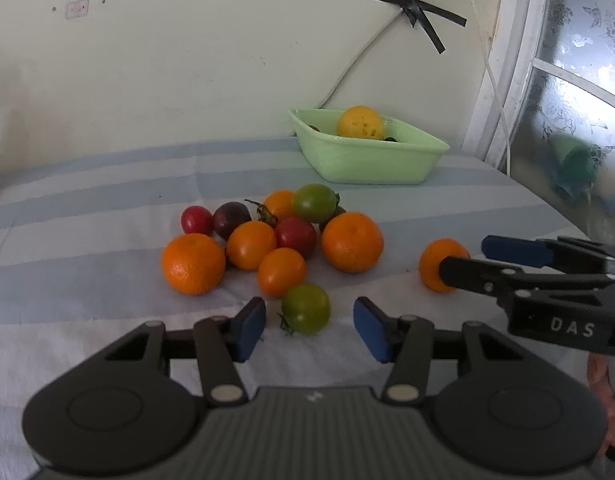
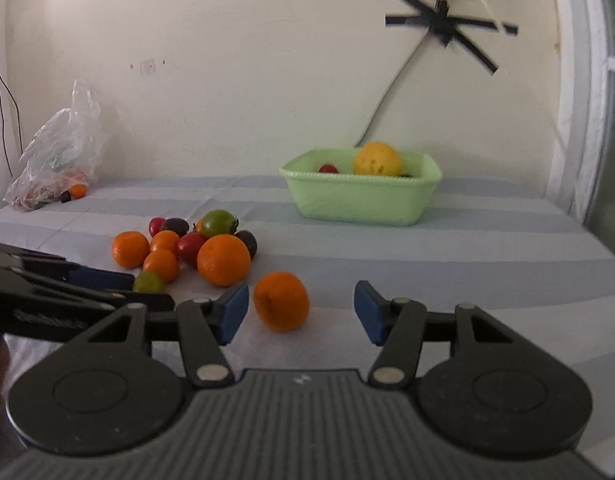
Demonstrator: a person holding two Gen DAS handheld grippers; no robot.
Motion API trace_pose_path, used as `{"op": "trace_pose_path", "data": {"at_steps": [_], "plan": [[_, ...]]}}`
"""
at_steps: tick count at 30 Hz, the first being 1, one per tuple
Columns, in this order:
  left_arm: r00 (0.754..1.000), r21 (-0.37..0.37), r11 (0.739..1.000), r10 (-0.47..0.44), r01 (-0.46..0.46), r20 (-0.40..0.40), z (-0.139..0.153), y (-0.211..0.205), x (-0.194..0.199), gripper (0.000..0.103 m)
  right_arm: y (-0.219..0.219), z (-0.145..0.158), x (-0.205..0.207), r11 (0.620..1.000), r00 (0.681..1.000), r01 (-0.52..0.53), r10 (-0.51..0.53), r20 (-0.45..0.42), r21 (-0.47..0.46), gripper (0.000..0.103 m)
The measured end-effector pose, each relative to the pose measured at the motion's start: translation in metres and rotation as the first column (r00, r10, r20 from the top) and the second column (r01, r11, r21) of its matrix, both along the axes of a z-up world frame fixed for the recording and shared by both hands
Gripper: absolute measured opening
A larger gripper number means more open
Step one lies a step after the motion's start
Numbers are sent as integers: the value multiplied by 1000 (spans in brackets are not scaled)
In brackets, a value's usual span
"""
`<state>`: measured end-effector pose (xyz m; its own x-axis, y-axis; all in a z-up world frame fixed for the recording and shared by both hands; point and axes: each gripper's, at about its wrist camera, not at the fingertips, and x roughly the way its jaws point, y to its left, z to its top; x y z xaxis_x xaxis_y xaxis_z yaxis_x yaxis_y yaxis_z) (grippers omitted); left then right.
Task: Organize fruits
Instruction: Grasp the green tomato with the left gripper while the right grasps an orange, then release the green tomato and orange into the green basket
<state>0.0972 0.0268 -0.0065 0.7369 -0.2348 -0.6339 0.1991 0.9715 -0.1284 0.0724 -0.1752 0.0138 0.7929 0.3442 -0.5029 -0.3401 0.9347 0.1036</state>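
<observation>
Two grippers work the same spread of fruit, each lined up on its own piece. The left gripper [image 1: 309,326] brackets a small green tomato [image 1: 306,309] at the near edge of the heap; its blue pads stand to either side with a gap showing on both, so it is released and not yet gripping. The right gripper [image 2: 301,312] does the same with a lone orange [image 2: 281,301] that sits apart, to the right of the heap; the orange is nearer its left pad, though cloth shows between them, so nothing is grasped there either. Splitting the targets this way likely keeps the two tools from crossing.

The rest of the fruit lies in a tight cluster [image 1: 267,240] in the middle of the striped cloth [image 1: 87,220]: oranges, red and dark tomatoes, another green one, all touching or nearly so. The green basin [image 2: 363,196] stands far right against the wall and already holds a yellow fruit [image 2: 377,159] and a small red one [image 2: 328,169], so it looks like the collecting place. Taking the outlying pieces first seems sensible, since they can be closed on without nudging neighbours. A plastic bag [image 2: 59,148] with more produce rests at the far left
</observation>
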Motion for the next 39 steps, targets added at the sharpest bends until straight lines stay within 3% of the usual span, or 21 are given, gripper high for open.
{"op": "trace_pose_path", "data": {"at_steps": [4, 5, 8, 14, 18, 22, 26, 29, 32, 34, 36, 37, 39], "plan": [[999, -8, 999, 32, -32, 2, 0, 2, 3, 31, 2, -6, 8, 1000, 999, -19, 18, -32, -18, 61], [999, -16, 999, 32, -32, 1, 0, 3, 2, 27, 2, -8, 10, 1000, 999, -25, 24, -39, -14, 56], [999, -31, 999, 40, -40, 7, 0, 4, -4, 26, 5, -12, 10, 999, 996, -51, 50, -67, -7, 36], [999, -146, 988, -43, 44, 9, 18, 0, -14, 26, 2, -7, -12, 999, 999, -50, 50, -2, -13, 35], [991, -174, 976, -119, 128, 57, 58, -8, 22, 26, -11, 11, -3, 1000, 996, -15, 16, 85, -18, 35], [984, -223, 959, -163, 176, 74, 89, -22, 95, 26, -30, 35, 42, 1000, 986, 29, -28, 162, -3, 35], [991, -261, 958, -132, 121, -26, 72, -33, 171, 26, -39, 30, 108, 996, 987, 87, -81, 141, -36, 35], [989, -295, 953, -105, 71, -101, 51, -34, 203, 26, -42, 19, 137, 995, 991, 94, -90, 94, -36, 35], [987, -267, 963, -81, 42, -136, 36, -38, 214, 27, -39, 10, 149, 994, 993, 97, -92, 78, -51, 35], [992, -236, 971, -63, 36, -107, 32, -43, 212, 29, -37, 6, 153, 994, 993, 95, -91, 75, -60, 36], [993, -229, 972, -72, 48, -96, 33, -46, 214, 39, -37, 3, 153, 993, 992, 99, -94, 85, -60, 38], [992, -232, 971, -77, 52, -97, 34, -48, 214, 40, -37, 3, 153, 993, 991, 104, -98, 88, -61, 43], [993, -229, 972, -78, 55, -91, 37, -49, 211, 43, -38, 4, 152, 993, 991, 106, -101, 87, -52, 44]]}}
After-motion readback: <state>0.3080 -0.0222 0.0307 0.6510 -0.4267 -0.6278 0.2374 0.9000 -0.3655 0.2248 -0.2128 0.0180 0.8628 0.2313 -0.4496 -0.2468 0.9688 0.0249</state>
